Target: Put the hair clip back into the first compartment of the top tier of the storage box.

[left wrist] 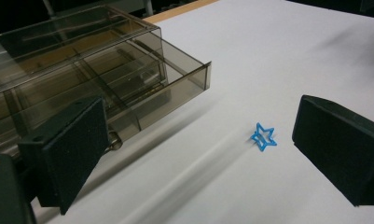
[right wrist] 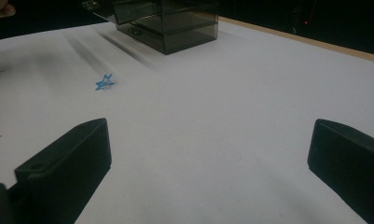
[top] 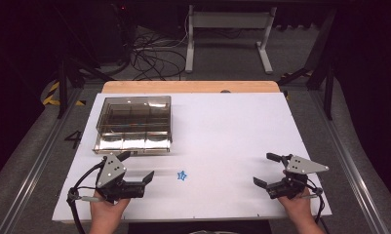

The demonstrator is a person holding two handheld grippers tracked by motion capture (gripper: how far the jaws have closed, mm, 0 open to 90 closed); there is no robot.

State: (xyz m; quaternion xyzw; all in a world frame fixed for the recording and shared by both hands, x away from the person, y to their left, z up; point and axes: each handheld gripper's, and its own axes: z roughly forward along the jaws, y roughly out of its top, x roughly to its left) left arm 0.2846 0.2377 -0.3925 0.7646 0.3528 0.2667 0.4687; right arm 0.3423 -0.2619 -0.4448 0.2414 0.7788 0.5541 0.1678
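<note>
I see my left gripper (top: 138, 167) and right gripper (top: 270, 170) both wide apart, empty, low over the white table sheet (top: 222, 131). Small blue plastic star outline (top: 182, 175) lies between them, nearer left; smoky transparent compartment box (top: 134, 124) sits beyond.

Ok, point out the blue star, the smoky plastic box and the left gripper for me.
blue star (left wrist: 264, 136), left gripper view, its outline.
smoky plastic box (top: 134, 123), high view, its lid.
left gripper (top: 137, 168), high view, midway between its open jaws.

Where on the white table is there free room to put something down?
The widest bare patch on the white table runs from the clear box to the right edge. It is crowded between the box, the blue star and the left hand-held gripper.
</note>
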